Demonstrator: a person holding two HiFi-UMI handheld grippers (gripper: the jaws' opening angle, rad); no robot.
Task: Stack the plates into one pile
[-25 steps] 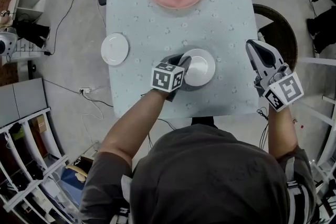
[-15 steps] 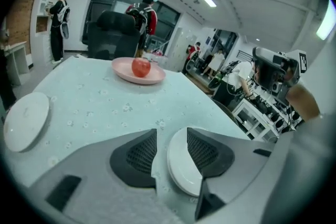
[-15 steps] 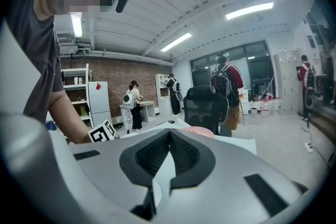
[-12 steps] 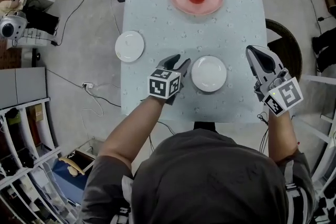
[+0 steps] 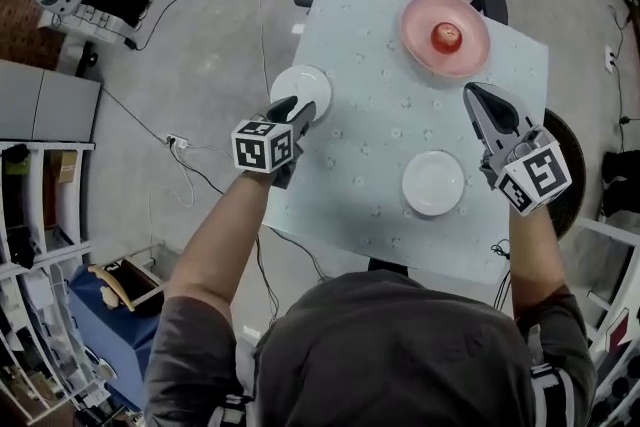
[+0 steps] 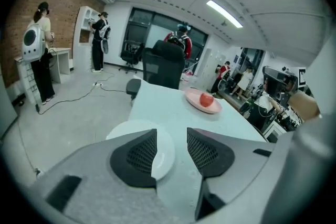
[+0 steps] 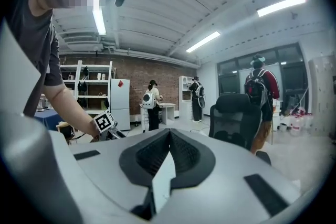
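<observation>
Now the left gripper (image 5: 293,111) hovers at the small white plate (image 5: 305,82) on the table's (image 5: 380,65) nine o'clock edge, jaws just opened and grasping nothing. The right gripper (image 5: 471,95) is clenched empty, and the other white plate (image 5: 433,183) sits at five o'clock.

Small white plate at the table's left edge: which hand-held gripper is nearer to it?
Left. The left hand-held gripper is at the near edge of the small white plate, its jaws just opened, empty; the right hand-held gripper is far off, over the table's right side.
</observation>
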